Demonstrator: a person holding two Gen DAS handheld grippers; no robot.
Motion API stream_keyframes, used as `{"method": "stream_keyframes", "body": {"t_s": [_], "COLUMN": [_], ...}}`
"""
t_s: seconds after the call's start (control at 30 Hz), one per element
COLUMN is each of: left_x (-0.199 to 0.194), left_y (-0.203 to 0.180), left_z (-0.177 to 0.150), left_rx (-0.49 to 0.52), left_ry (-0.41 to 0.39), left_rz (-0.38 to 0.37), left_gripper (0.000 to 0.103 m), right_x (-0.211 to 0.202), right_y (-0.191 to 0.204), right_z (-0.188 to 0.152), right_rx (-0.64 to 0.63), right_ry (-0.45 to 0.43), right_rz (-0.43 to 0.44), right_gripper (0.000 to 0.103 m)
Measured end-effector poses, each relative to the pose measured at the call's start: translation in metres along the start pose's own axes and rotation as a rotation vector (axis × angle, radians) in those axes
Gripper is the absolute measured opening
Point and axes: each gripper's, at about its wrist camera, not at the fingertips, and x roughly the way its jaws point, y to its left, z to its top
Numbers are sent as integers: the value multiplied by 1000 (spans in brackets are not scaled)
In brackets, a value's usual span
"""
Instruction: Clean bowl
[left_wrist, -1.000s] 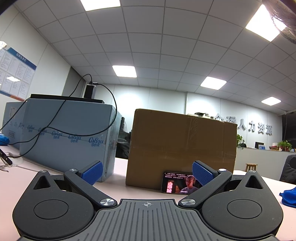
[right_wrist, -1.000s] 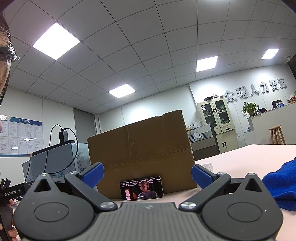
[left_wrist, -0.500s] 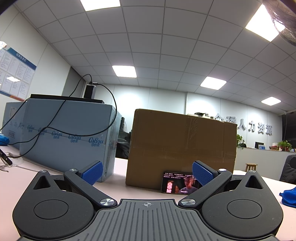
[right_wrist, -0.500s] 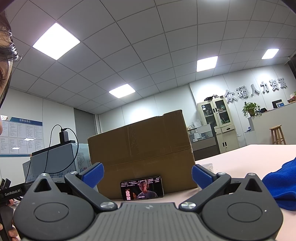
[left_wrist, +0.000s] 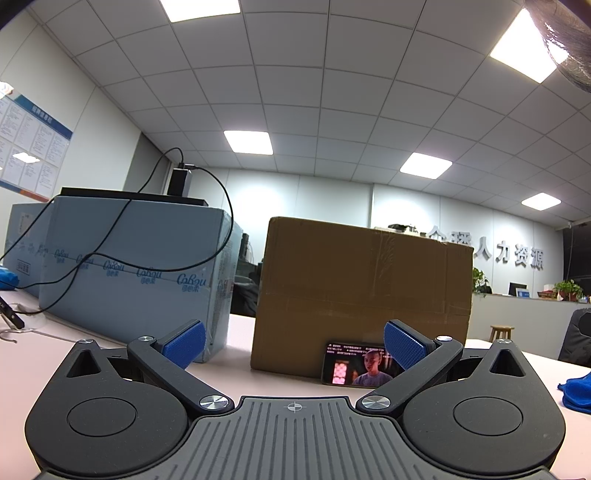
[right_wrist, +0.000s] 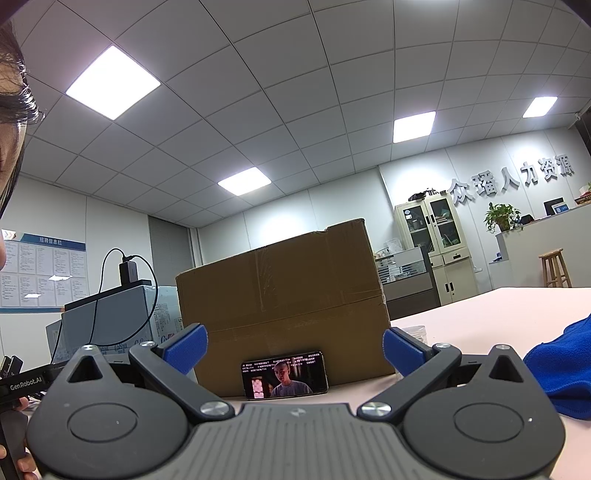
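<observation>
- Two claws, both spread wide & empty: left claw (left_wrist: 294, 343), right claw (right_wrist: 294, 347), each low over the pink table (right_wrist: 498, 306).
- No bowl visible in either view; can't tell where it is, maybe out of frame.
- Blue cloth (right_wrist: 561, 365) lies near right on the table, untouched, prob. the wiper.
- Ahead: cardboard box (right_wrist: 282, 299) w/ phone (right_wrist: 284, 374) leaning on its front.
- Judgement: cleaning not begun; grab cloth, find bowl, wipe — all left.

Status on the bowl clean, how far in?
Nothing looks done. No bowl shows in either view. The left gripper and right gripper are both open and empty, facing a cardboard box and a phone. The blue cloth lies untouched on the table. All the cleaning remains.
</observation>
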Motion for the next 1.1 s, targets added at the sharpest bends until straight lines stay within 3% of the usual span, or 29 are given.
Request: {"method": "stream_keyframes", "body": {"t_s": [1.1], "left_x": [1], "left_y": [0], "left_z": [0], "left_rx": [-2], "left_ry": [4], "left_rz": [-1], "left_gripper": [103], "right_x": [-3], "right_y": [-2], "right_z": [0], "right_rx": [1], "right_ry": [-2], "right_rz": [3], "right_gripper": [103]}}
